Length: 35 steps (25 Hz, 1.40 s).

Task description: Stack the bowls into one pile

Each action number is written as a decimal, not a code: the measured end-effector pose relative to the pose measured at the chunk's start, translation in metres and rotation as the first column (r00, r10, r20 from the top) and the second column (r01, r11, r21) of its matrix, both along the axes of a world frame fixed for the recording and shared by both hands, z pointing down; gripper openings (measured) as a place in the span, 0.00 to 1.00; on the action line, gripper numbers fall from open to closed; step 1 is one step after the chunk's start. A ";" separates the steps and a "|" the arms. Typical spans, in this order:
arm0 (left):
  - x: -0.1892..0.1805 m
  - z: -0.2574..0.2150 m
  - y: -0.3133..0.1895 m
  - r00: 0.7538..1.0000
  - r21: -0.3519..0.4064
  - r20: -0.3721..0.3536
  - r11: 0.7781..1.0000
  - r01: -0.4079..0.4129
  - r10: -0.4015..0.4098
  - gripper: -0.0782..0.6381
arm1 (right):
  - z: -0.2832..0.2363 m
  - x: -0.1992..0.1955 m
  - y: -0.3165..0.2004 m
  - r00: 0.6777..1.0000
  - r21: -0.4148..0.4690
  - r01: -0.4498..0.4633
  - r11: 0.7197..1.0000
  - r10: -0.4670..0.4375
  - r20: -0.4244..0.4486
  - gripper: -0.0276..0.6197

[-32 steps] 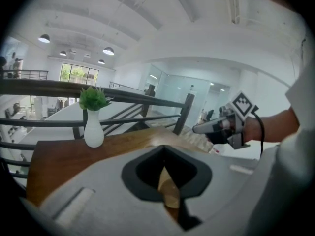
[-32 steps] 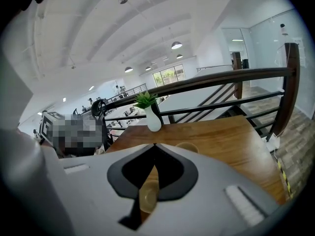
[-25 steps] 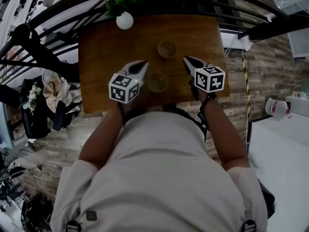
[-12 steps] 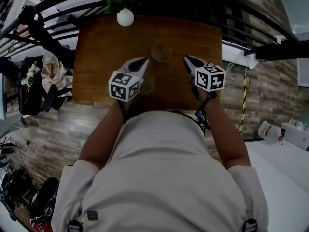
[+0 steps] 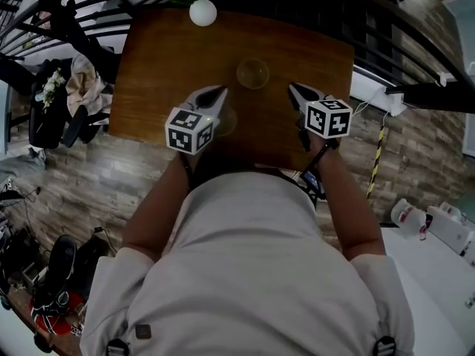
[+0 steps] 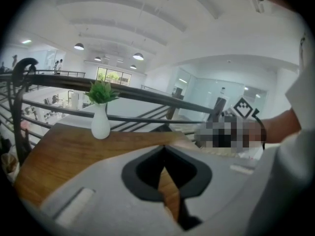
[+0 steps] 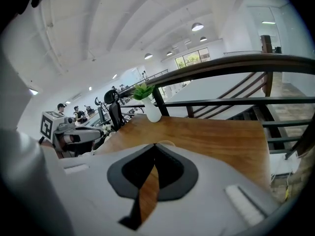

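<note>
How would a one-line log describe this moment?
left tongs: shut, empty | right tongs: shut, empty | far bowl, near bowl: apart on table, unstacked

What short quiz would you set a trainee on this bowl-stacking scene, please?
1. True or false: the far bowl sits inside the near bowl.
2. What stands at the far edge of the wooden table? A) a white vase with a green plant B) a kettle C) a stack of plates
3. Fill in: the left gripper and the right gripper each have their jaws ___, with nothing held.

Key: 1 false; 2 A; 3 shut.
</note>
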<state>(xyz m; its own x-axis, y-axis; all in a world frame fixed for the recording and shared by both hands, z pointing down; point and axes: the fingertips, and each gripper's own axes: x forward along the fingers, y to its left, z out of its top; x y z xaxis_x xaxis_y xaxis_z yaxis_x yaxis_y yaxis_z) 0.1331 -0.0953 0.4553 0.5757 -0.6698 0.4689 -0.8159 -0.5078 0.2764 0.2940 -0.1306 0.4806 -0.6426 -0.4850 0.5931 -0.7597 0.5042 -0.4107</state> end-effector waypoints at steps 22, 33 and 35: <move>0.012 0.059 -0.053 0.997 -0.120 0.010 0.990 -0.069 0.071 0.12 | 0.063 -0.015 -0.040 1.000 -0.116 -0.018 0.993 0.017 -0.005 0.06; 0.003 0.094 -0.076 0.996 -0.187 0.005 0.978 -0.087 0.090 0.12 | 0.107 -0.031 -0.059 0.999 -0.202 -0.037 0.979 0.036 -0.013 0.12; 0.002 0.101 -0.080 0.996 -0.199 0.003 0.976 -0.088 0.091 0.12 | 0.115 -0.033 -0.063 0.999 -0.216 -0.043 0.975 0.040 -0.014 0.14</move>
<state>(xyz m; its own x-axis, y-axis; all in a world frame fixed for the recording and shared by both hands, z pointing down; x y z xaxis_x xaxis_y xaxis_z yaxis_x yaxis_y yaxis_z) 0.1349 -0.1757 0.5565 0.6229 -0.5090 0.5941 -0.7734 -0.5150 0.3697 0.2608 -0.1940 0.5959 -0.6185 -0.3708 0.6928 -0.7824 0.3722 -0.4993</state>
